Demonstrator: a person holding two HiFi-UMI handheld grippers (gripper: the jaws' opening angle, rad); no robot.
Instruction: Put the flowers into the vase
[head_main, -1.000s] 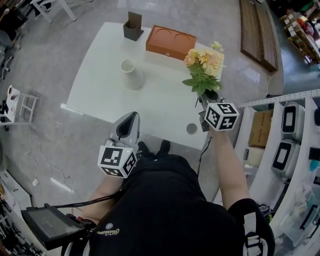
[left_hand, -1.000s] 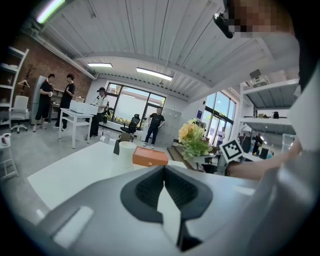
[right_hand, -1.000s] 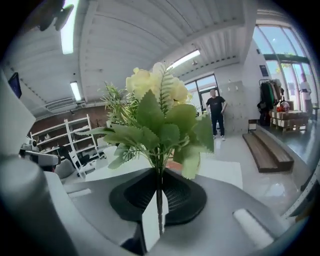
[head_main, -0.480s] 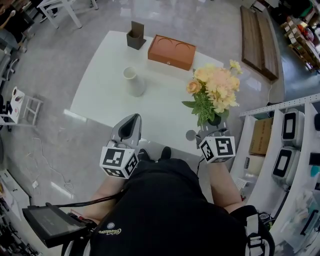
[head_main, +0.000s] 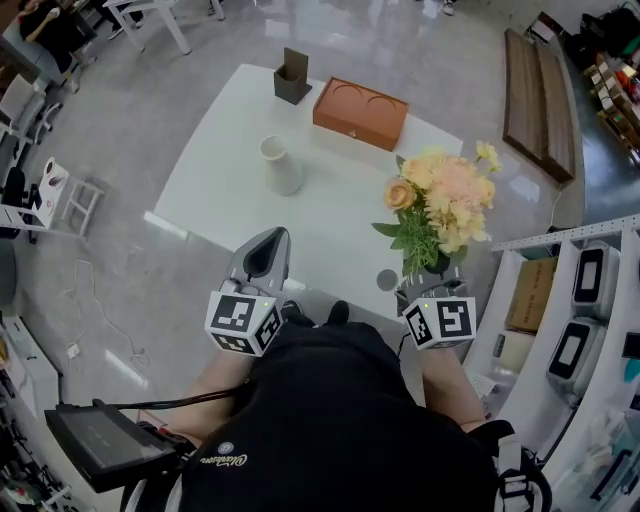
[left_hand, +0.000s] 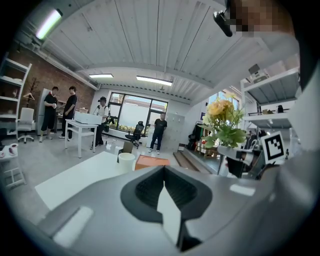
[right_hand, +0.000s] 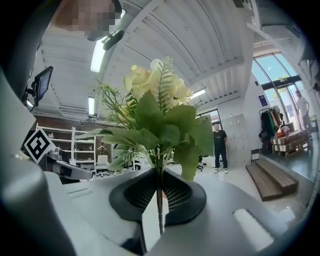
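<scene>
Up come the flowers (head_main: 445, 200), higher and closer to the person than a second ago, carried by the right claw (head_main: 425, 285) off the tabletop's right side. The left claw (head_main: 262, 250) has barely shifted in that time.

Right now the bunch stands upright, peach and yellow blooms over green leaves, above the near right corner of the white tabletop (head_main: 330, 215). The right gripper view gives the grip: the right claw (right_hand: 159, 200) is clamped on the thin stems of the flowers (right_hand: 155, 110), and the leaves fan out just above the pads.

Over on the other side, the left claw hovers at the tabletop's near edge. Its own view shows the left claw (left_hand: 165, 195) with its pads together and nothing between them.

The white vase (head_main: 281, 165) stands upright on the tabletop's left half, well apart from the bunch. From the left gripper view the vase (left_hand: 126, 162) sits ahead of the claw, slightly left.

Behind the vase, an orange box (head_main: 360, 112) lies near the far edge. A dark holder (head_main: 292, 78) sits at the far left corner.
</scene>
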